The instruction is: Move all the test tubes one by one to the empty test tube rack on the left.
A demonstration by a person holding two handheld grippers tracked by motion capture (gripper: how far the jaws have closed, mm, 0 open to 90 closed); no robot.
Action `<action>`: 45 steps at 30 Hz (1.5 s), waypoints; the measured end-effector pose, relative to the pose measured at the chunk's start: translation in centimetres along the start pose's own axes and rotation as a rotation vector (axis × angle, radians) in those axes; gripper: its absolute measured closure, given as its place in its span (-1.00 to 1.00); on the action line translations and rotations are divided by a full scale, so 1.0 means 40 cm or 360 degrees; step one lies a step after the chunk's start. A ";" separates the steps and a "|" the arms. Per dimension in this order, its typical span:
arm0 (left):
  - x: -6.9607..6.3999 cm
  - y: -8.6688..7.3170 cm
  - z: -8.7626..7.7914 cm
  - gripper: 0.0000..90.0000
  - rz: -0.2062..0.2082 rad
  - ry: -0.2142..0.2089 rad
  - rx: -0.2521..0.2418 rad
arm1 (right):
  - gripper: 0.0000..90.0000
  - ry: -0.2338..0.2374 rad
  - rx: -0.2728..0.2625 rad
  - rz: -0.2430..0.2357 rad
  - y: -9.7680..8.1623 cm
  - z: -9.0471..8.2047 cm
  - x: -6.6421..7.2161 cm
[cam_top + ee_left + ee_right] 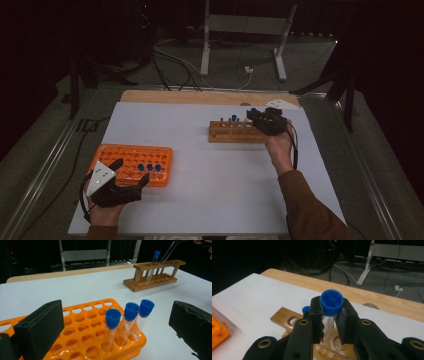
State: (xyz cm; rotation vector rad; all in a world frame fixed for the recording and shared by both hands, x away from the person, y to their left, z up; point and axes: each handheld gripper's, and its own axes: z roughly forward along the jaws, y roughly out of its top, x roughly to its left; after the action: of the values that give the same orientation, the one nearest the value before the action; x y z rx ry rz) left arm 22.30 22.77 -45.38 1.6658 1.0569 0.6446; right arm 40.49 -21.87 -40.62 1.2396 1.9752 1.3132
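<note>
A wooden tube rack (232, 133) stands right of the table's middle. My right gripper (264, 119) hovers over its right end, shut on a clear tube with a blue cap (332, 300). That tube (168, 253) hangs tilted, its lower end at the rack's top board (287, 318). Another blue-capped tube (153, 265) stands in the wooden rack (155, 277). An orange rack (125, 155) at the front left holds three blue-capped tubes (149, 167). My left gripper (131, 172) rests at this rack's near edge, jaws open, the three tubes (128, 320) just ahead of its pads (40, 327).
A white sheet (200, 170) covers the table, with a bare wooden strip (200, 96) along the far edge. Beyond it on the floor are cables (175, 65) and a metal stand (245, 30). A white paper (282, 104) lies at the far right corner.
</note>
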 end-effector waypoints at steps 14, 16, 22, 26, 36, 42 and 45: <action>-0.047 0.063 0.031 -0.98 0.0054 -0.0057 -0.0014 | 0.69 0.0078 0.0000 -0.0044 0.008 -0.049 0.008; -0.054 0.068 0.039 -0.98 0.0061 -0.0065 -0.0007 | 0.69 0.0108 0.0005 -0.0027 0.009 -0.056 0.009; -0.076 0.086 0.060 -0.98 0.0079 -0.0095 0.0006 | 0.69 0.0165 0.0025 -0.0036 0.009 -0.073 0.019; -0.092 0.099 0.076 -0.98 0.0099 -0.0117 0.0016 | 0.69 0.0187 0.0048 -0.0057 0.007 -0.078 0.030; -0.137 0.127 0.111 -0.97 0.0149 -0.0172 0.0032 | 0.69 0.0278 0.0084 -0.0078 -0.003 -0.088 0.061; -0.166 0.137 0.132 -0.97 0.0177 -0.0197 0.0040 | 0.69 0.0336 0.0098 -0.0085 -0.006 -0.096 0.080; -0.178 0.140 0.141 -0.97 0.0183 -0.0211 0.0043 | 0.69 0.0356 0.0102 -0.0101 -0.006 -0.100 0.090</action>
State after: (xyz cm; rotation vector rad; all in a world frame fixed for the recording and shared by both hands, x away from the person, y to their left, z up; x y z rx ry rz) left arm 25.42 13.34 -41.50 1.7773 0.8834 0.5874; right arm 35.58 -20.72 -38.72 1.0885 2.2075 1.4202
